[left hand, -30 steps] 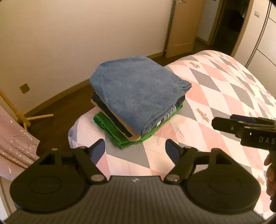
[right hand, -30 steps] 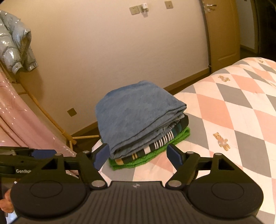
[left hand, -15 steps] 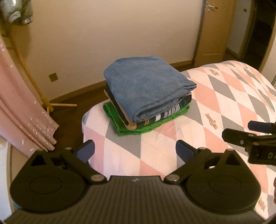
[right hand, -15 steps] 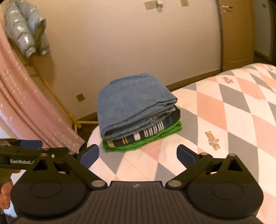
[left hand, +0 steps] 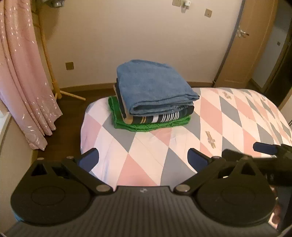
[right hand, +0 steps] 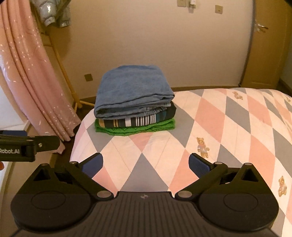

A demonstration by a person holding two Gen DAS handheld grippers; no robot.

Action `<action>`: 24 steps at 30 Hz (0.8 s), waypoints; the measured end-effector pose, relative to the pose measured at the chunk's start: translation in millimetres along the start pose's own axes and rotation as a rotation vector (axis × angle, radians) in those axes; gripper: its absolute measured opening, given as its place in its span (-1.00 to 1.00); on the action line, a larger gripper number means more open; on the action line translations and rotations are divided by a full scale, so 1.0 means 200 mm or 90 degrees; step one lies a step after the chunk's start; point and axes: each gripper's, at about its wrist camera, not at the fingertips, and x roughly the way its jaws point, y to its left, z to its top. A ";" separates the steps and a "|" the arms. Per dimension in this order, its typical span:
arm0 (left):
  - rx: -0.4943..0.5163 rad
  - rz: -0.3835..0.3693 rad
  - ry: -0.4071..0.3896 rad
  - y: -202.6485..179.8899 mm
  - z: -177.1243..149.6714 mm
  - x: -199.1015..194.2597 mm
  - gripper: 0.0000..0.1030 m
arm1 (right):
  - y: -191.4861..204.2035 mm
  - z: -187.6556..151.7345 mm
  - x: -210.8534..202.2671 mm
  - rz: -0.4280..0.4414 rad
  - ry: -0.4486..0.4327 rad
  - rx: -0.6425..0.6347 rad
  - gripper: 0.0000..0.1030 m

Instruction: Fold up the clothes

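Observation:
A stack of folded clothes sits on the corner of the bed [left hand: 149, 145]: a blue garment [left hand: 153, 85] on top, a dark striped one [left hand: 164, 116] under it, a green knit [left hand: 149, 124] at the bottom. The same stack shows in the right wrist view, with the blue garment [right hand: 133, 91] over the striped one [right hand: 138, 120] and the green knit [right hand: 135, 128]. My left gripper [left hand: 143, 158] is open and empty, well short of the stack. My right gripper [right hand: 146, 162] is also open and empty, equally far back. Each gripper shows at the other view's edge.
The bed's quilt [right hand: 237, 127] has pink, grey and white diamonds with small bears. A pink curtain [left hand: 21, 82] and a wooden coat stand [left hand: 53, 76] are at the left, a padded jacket [right hand: 53, 12] hangs above, and a door [left hand: 244, 45] is at the right.
Both grippers have opened wider and drawn back from the stack, which now looks smaller and farther. Both views have rolled level, bringing in more curtain and wall.

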 end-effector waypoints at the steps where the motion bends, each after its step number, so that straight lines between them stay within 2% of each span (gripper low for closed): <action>1: -0.002 0.006 -0.005 0.01 -0.01 -0.01 0.98 | -0.01 0.00 0.00 -0.003 -0.003 0.004 1.00; 5: -0.021 0.022 -0.017 0.03 -0.05 -0.04 0.96 | -0.03 0.00 0.02 -0.026 -0.023 0.010 1.00; 9: -0.008 0.033 -0.034 0.01 -0.09 -0.07 0.90 | -0.01 -0.01 0.02 -0.026 -0.027 -0.018 1.00; 14: 0.042 0.047 -0.011 -0.05 -0.12 -0.06 0.89 | 0.00 -0.02 -0.01 -0.004 -0.029 -0.018 1.00; 24: 0.009 0.035 0.043 -0.05 -0.19 0.02 0.90 | -0.02 -0.06 0.00 0.008 0.005 -0.003 1.00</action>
